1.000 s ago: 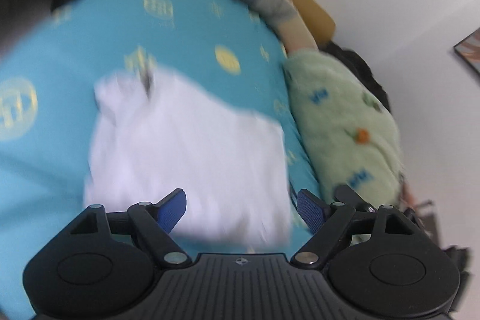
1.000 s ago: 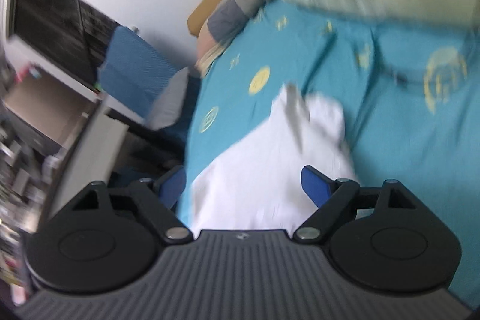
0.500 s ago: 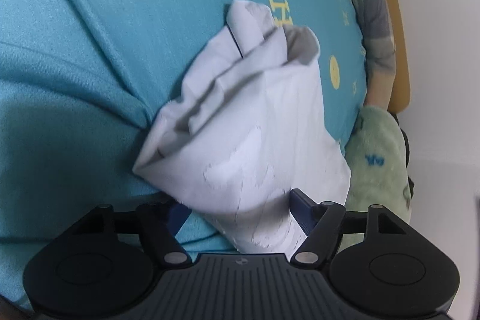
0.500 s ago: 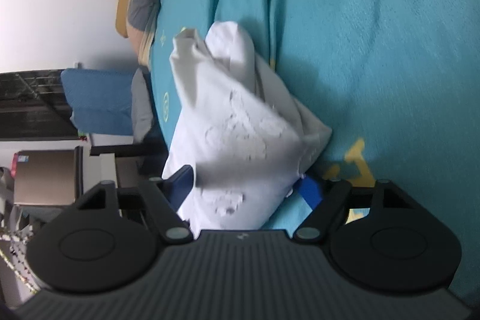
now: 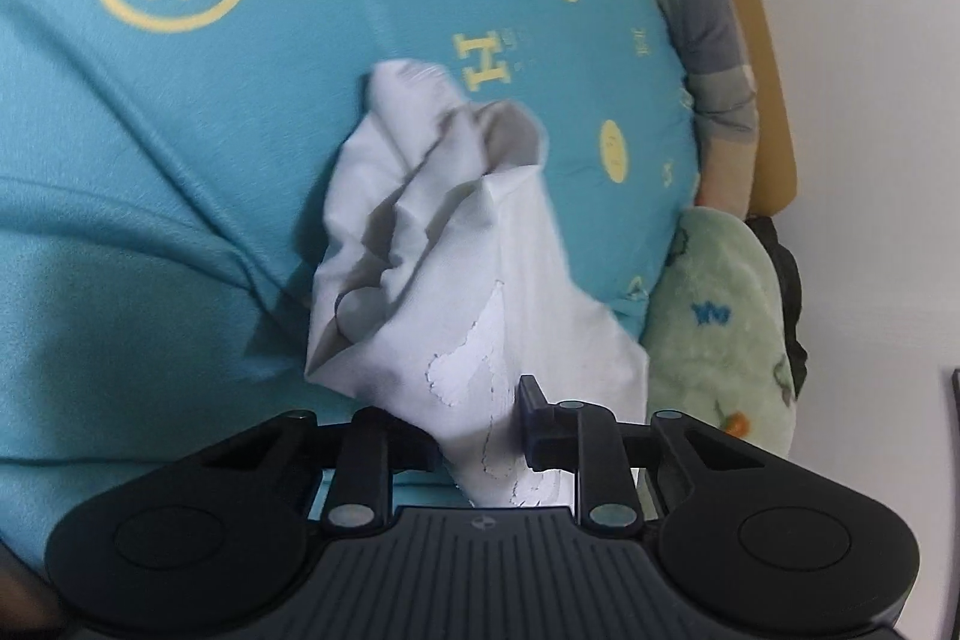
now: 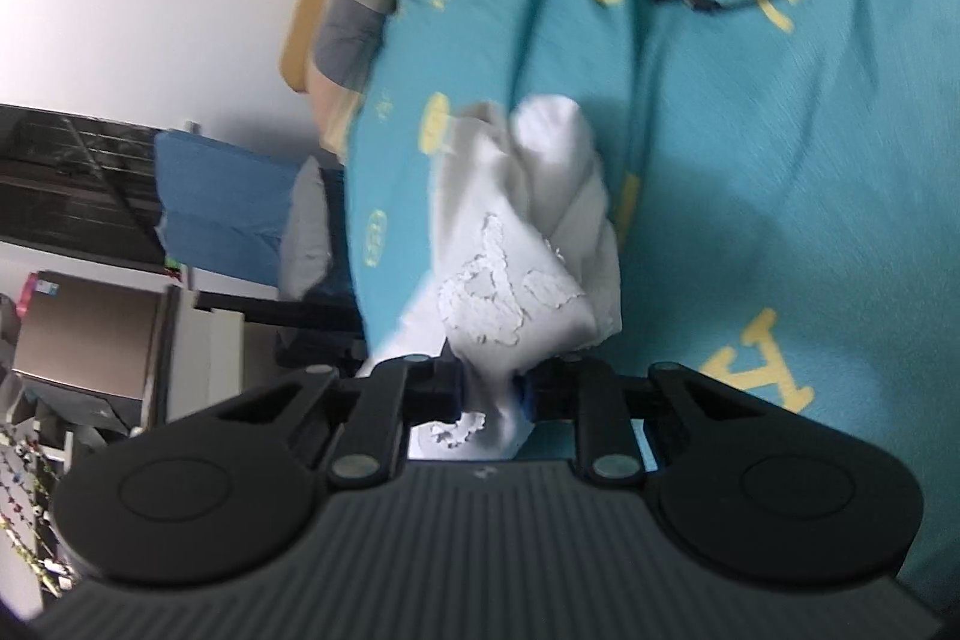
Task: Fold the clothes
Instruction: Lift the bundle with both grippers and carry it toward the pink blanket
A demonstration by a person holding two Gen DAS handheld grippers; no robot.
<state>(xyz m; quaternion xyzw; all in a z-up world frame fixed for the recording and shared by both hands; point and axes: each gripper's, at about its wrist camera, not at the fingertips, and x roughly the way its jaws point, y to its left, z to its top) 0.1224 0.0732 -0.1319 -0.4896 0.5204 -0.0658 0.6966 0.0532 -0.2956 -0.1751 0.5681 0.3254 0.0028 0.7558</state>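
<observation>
1. Left wrist view: my left claw (image 5: 480, 436) has just closed, pinching the crumpled white cotton garment (image 5: 456, 244), bunched ahead on the teal printed bedsheet (image 5: 180, 160).
2. My right claw (image 6: 493, 391) likewise closed on it (image 6: 528, 232).
3. Risk: both grips bite bunched layers, so lifting may fold it crooked.

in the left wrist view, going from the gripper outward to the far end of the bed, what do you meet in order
left gripper closed on the white garment → yellow H print on the teal bedsheet → striped pillow → wooden headboard
</observation>
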